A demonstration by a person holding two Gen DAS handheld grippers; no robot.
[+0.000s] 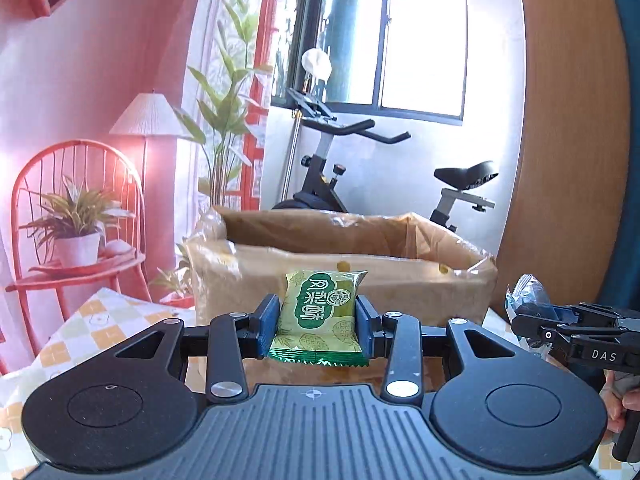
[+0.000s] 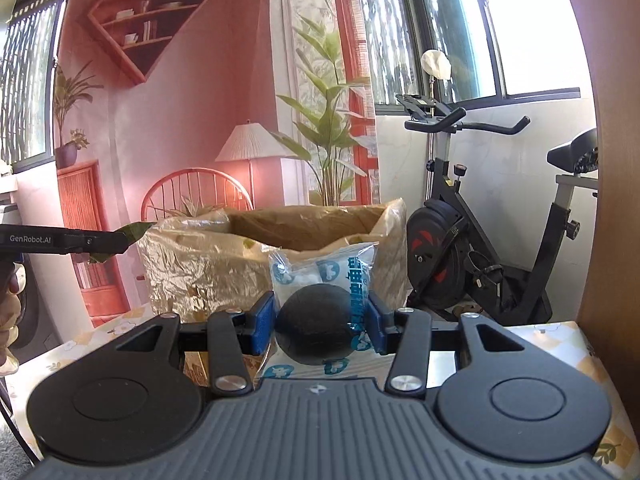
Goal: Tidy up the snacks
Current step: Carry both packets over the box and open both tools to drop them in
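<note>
Straight ahead of both my grippers stands the open brown cardboard box lined with crinkled clear plastic [image 1: 340,276], on the table with the yellow-and-white checked cloth [image 1: 100,320], and the coming move turns on this relation: the box mouth lies forward of and somewhat higher than each snack that I hold. My left gripper [image 1: 316,320] is clamped on the small green foil snack packet with white characters [image 1: 320,312]; its blue pads [image 1: 268,324] press the two side edges, so the packet stands upright with its long axis vertical and its crimped lower seam hanging below the pads. My right gripper [image 2: 320,320] is clamped on the clear plastic snack bag with blue print and a dark round cake inside [image 2: 320,312], also upright, the sealed top pointing up. I judge that both packets must go up over the near wall of the box before I release them. Which gripper is nearer to the box I cannot tell surely; they seem side by side, the right one just beside my left in the left wrist view. The inside bottom of the box is hidden by its near wall, so what already lies in it cannot be seen. The plastic lining blurs the rim line, and the far table edge is cut off.
</note>
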